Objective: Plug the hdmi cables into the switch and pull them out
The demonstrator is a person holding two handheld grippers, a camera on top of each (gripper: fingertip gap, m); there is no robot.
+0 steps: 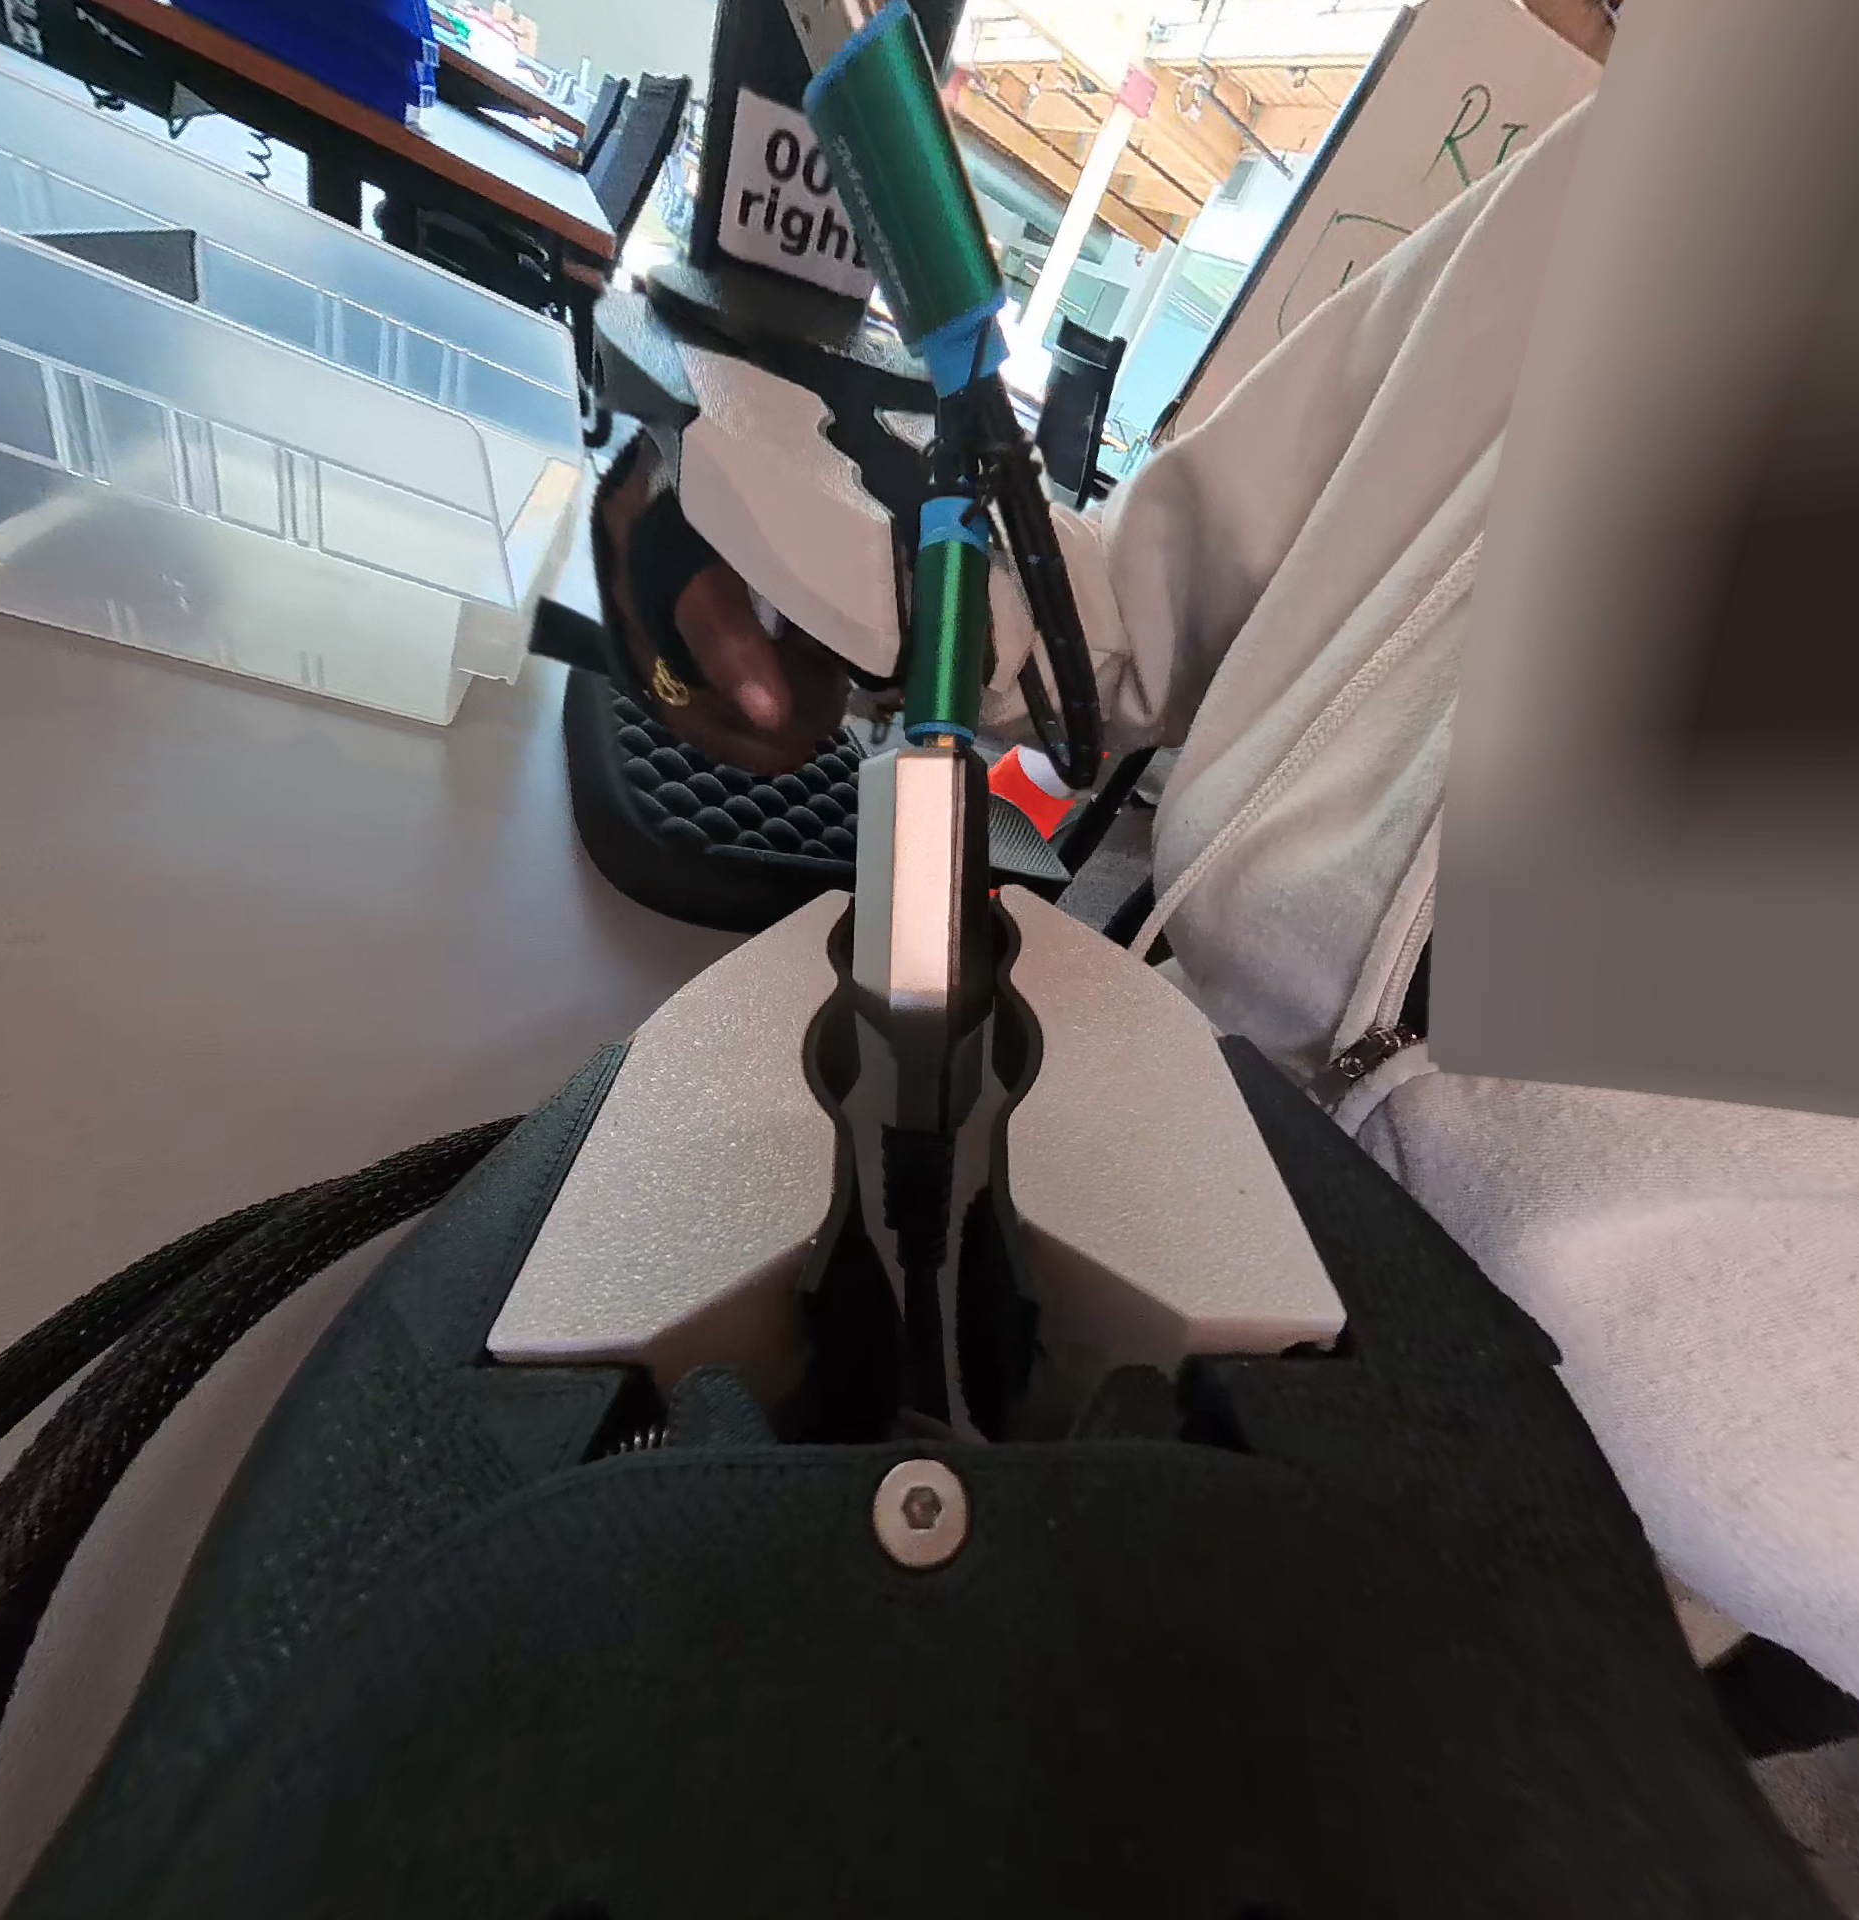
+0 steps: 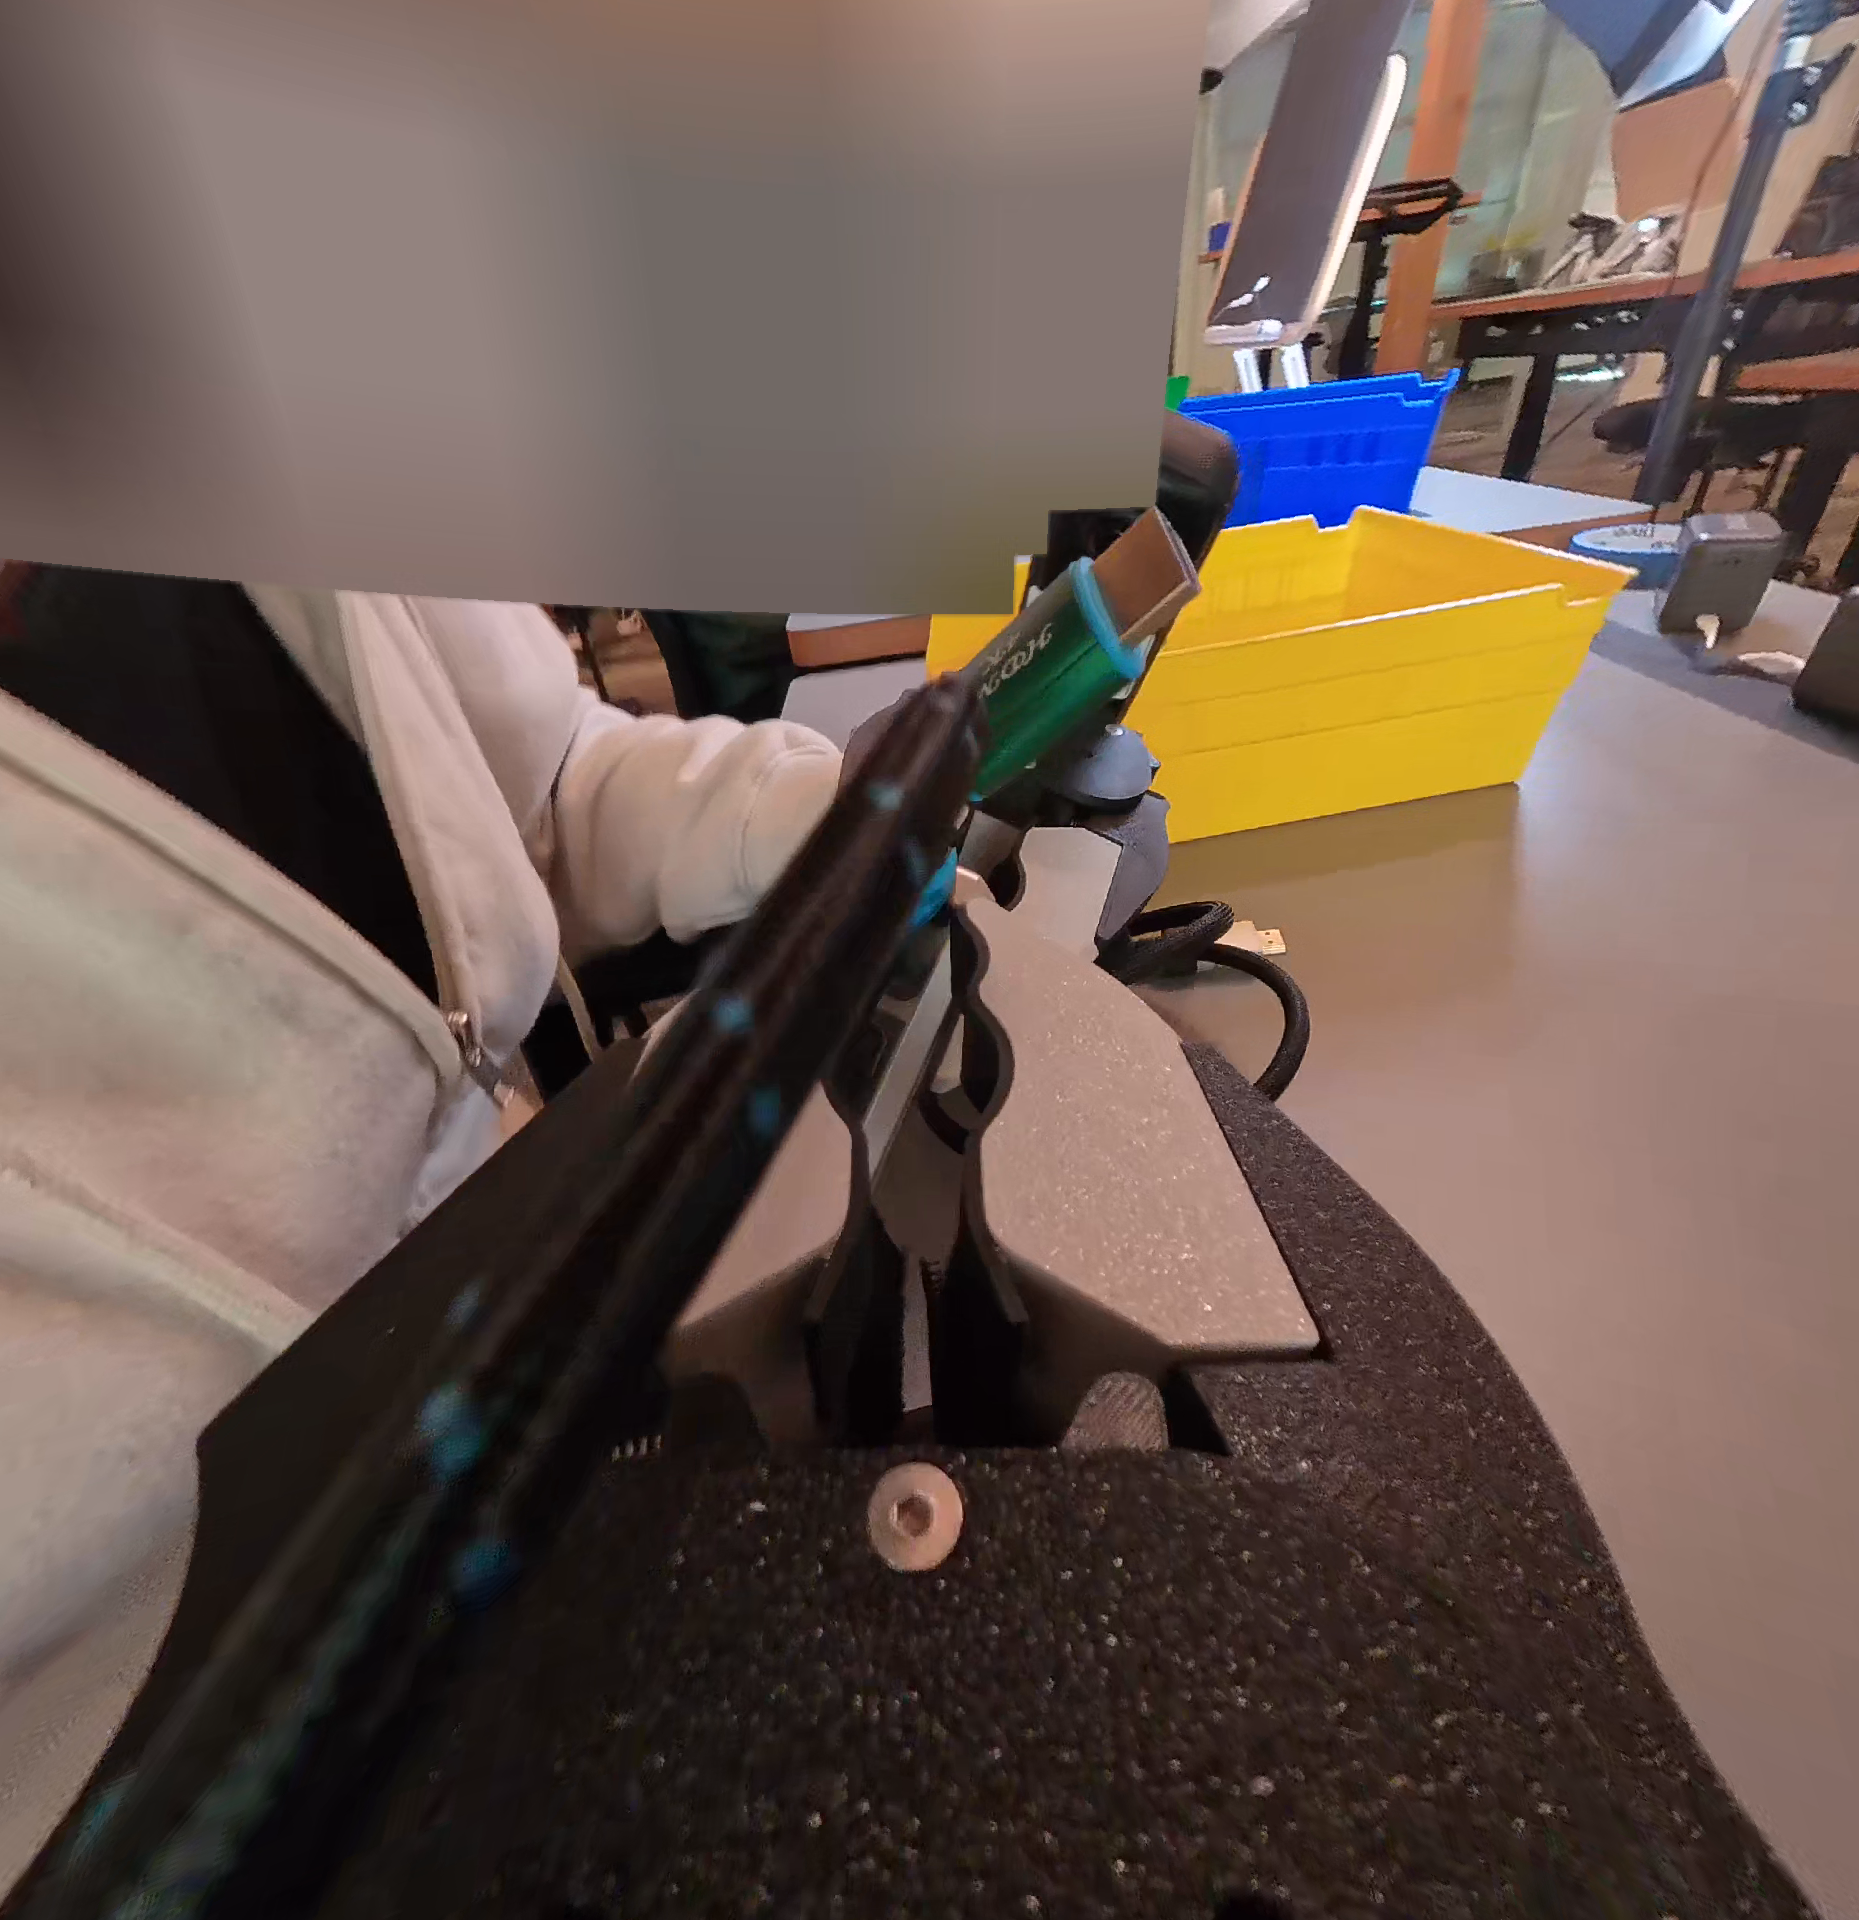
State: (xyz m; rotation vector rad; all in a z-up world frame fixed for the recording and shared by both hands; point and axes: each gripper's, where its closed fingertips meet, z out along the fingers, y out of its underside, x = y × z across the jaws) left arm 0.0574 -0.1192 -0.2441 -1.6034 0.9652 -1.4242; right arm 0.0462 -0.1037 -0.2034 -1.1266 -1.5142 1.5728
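Observation:
My left gripper is shut on a silver-grey connector body with a black cable running out of its back. A small green HDMI plug with a blue band meets its front end. My right gripper faces the left one and is shut on that plug, whose body is mostly hidden between the fingers. A black braided cable crosses in front. Its second green plug sticks up free with a bare metal tip, and also shows in the left wrist view.
A clear plastic bin stands at the left. A yellow bin and a blue bin stand behind the grippers. Another black cable with a loose plug lies on the grey table. A person in a white hoodie is close.

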